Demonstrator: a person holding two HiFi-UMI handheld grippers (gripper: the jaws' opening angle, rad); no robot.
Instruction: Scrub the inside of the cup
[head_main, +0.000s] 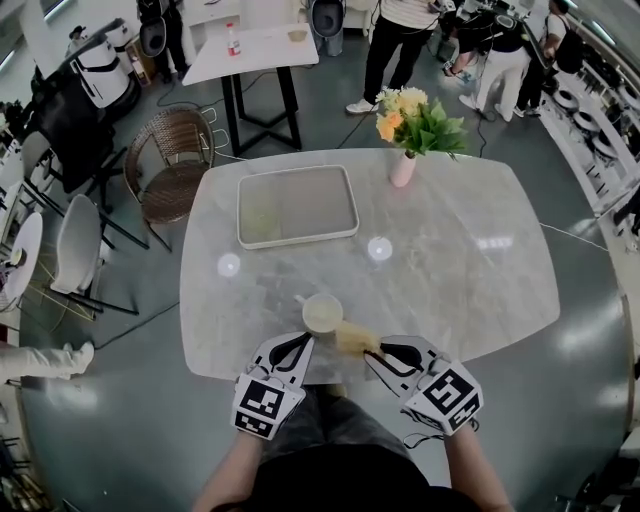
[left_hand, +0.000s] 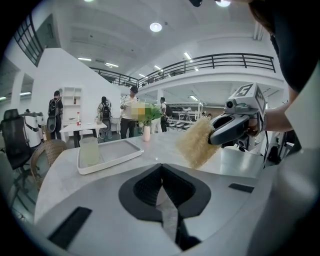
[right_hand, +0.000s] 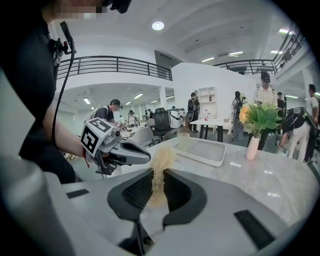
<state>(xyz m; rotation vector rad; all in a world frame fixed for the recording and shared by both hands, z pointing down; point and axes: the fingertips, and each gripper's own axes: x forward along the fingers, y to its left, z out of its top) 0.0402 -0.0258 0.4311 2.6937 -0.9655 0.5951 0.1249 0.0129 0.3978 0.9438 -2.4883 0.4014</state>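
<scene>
A pale cup (head_main: 322, 314) with a creamy inside stands on the marble table (head_main: 460, 280), close to its near edge. My left gripper (head_main: 305, 340) is shut, its tips at the cup's near-left rim. I see nothing between its jaws (left_hand: 161, 172), and the cup is hidden in that view. My right gripper (head_main: 378, 350) is shut on a tan fibrous scrubber (head_main: 355, 338), just right of the cup. In the left gripper view the scrubber (left_hand: 196, 142) hangs above the table. From my right gripper (right_hand: 152, 175) the scrubber (right_hand: 161, 160) sticks out towards the left gripper (right_hand: 147, 159).
A white tray (head_main: 300, 238) lies mid-table, with a translucent greenish cup (left_hand: 90, 151) at its left end. A pink vase of flowers (head_main: 403, 168) stands at the far side. A wicker chair (head_main: 175, 165) and white chairs are at the left. People stand beyond the table.
</scene>
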